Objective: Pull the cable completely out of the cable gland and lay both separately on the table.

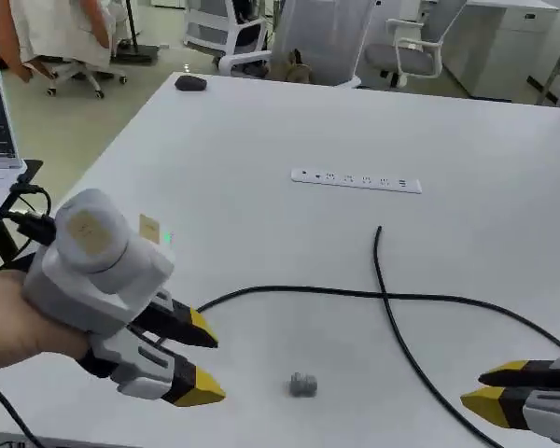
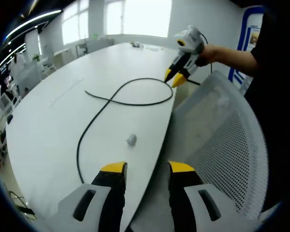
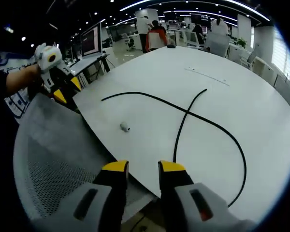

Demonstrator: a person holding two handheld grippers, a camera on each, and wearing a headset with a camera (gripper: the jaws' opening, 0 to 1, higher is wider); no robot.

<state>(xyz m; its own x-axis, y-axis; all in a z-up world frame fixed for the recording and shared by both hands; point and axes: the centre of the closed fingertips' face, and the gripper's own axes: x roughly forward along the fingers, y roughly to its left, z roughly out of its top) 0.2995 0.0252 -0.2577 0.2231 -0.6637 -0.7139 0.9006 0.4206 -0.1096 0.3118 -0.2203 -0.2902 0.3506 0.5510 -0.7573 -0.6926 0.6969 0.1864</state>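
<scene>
Head view first: the cable gland [image 1: 302,384] sits on its own on the white table [image 1: 261,168] near the front edge, and the black cable [image 1: 385,297] lies just behind it in a loose crossing loop, not touching it as far as I can see. So the two look already separated to me. The left gripper [image 1: 207,359] points in from the left with its jaws a little apart and nothing between them. The right gripper [image 1: 490,388] comes in from the lower right, also slightly parted and empty. The gland lies between the two, clearly closer to the left one. In the left gripper view, the gland [image 2: 131,140] is straight ahead of the gripper's own gapped tips [image 2: 147,169], a bit to the table side. The cable [image 2: 109,99] loops beyond it toward the right gripper [image 2: 174,80]. In the right gripper view, the gland [image 3: 124,127] is ahead and off to the left. One cable [image 3: 187,113] strand runs almost straight back toward these jaws, so the right gripper is the closer one to the cable. The gland is too small for me to call its axis. My guess is any tidy-up would go left gripper for the gland, right for the cable.
</scene>
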